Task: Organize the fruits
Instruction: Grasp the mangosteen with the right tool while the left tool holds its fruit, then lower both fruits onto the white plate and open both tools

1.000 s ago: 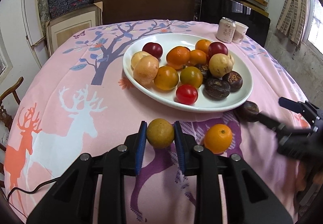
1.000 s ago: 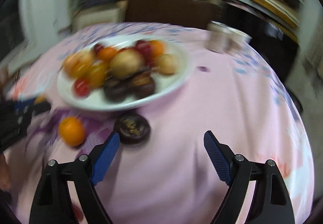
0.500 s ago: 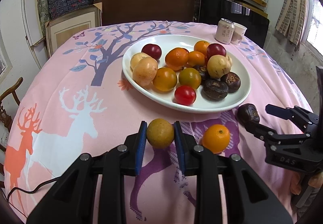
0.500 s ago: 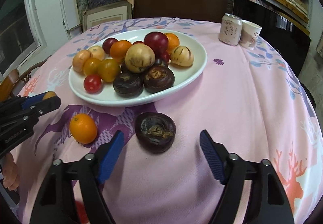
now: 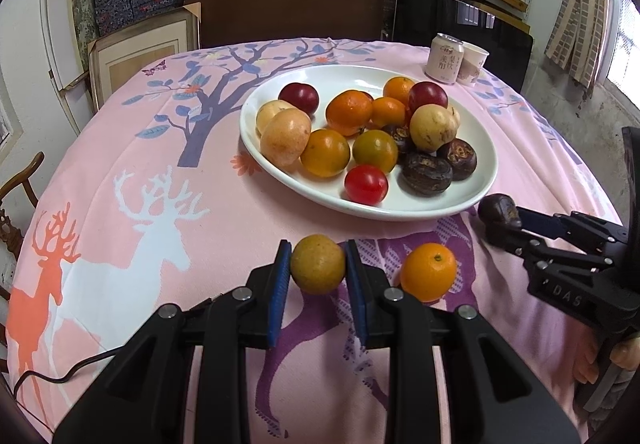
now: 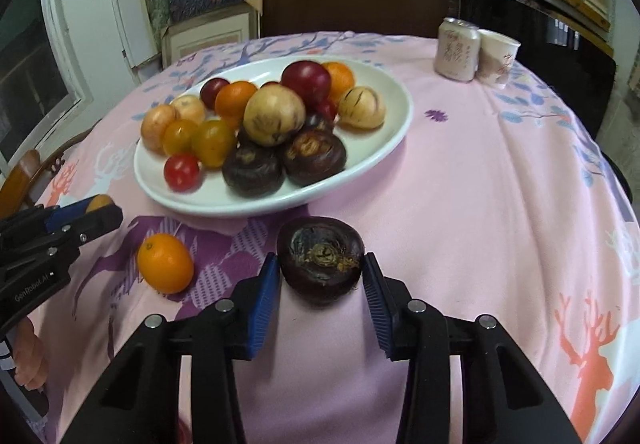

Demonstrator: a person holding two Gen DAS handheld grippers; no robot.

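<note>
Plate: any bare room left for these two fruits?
On the white plate, bare patches: the far rim behind the plum, and the near rim between the tomato and the dark fruit. The middle is packed.

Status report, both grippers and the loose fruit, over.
Left gripper shut on yellow-green fruit. Right gripper closing around dark fruit. Orange loose beside plate.

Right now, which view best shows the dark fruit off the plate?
The right wrist view: the dark fruit fills the centre between the right tool's pads. The left wrist view shows it small and partly hidden.
</note>
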